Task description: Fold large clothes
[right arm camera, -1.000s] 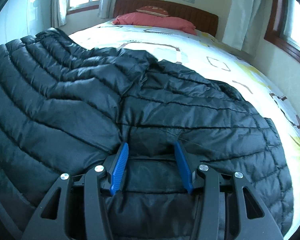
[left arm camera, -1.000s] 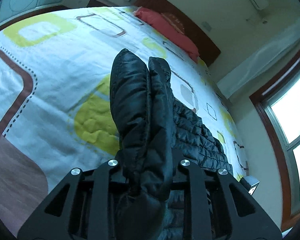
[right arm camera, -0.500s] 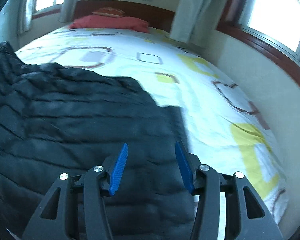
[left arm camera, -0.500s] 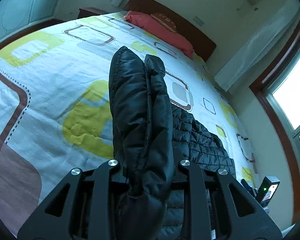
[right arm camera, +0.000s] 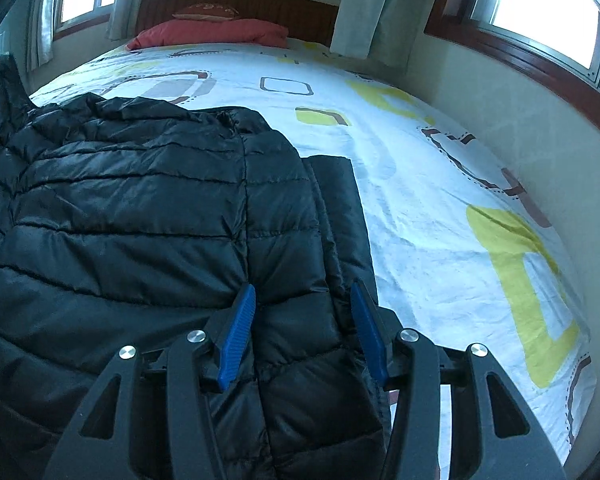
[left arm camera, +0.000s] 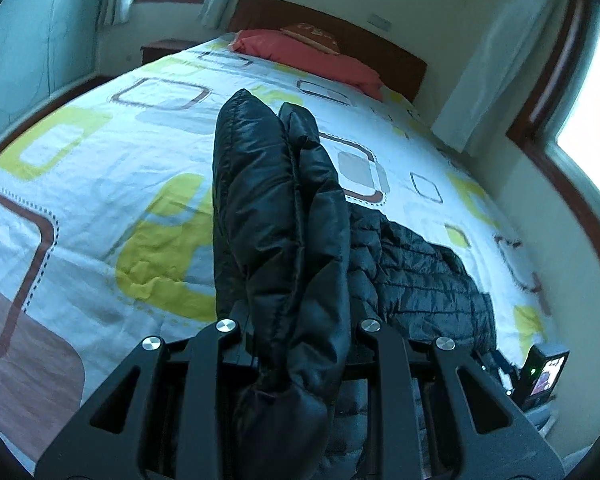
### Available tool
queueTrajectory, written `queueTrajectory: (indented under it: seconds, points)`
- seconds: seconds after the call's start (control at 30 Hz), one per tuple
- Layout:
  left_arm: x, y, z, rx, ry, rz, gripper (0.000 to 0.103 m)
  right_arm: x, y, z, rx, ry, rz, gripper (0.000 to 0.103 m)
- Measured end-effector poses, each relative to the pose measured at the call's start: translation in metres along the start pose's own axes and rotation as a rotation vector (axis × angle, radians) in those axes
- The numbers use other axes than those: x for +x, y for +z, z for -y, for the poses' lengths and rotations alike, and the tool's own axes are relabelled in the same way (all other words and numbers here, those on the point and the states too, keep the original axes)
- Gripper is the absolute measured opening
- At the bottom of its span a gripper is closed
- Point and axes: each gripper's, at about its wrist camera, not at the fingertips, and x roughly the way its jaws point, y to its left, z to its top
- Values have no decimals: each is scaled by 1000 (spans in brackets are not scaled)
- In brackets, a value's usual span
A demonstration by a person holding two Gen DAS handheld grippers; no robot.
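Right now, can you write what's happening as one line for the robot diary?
step: folding black puffer jacket on bed | left gripper: shut on jacket fold | right gripper: open over jacket edge

Home bedroom: patterned bed (left arm camera: 100, 184), red pillow (left arm camera: 308, 60), curtained windows (right arm camera: 540, 12).

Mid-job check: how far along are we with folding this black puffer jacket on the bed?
Early stage. Done: the black quilted puffer jacket lies spread on the patterned bedsheet. In hand: the left claw is shut on a bunched part of it, raised above the bed; the right claw is open, straddling the jacket's edge. Left: no finished fold shows; the compact folded bundle is still to make.
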Motion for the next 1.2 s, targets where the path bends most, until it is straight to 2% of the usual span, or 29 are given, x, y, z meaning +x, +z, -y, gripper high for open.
queueTrajectory:
  seconds: [0.2, 0.43, 0.8, 1.2]
  points:
    - [9, -11, 49, 159, 63, 0, 24, -6, -9, -7, -1, -11, 12, 50]
    - [23, -28, 84, 280, 104, -9, 24, -9, -13, -11, -14, -25, 25, 50]
    - [37, -38, 107, 348, 132, -30, 24, -13, -15, -16, -31, -32, 37, 50]
    - [58, -50, 139, 424, 129, -54, 24, -11, -15, -12, -15, -19, 39, 50]
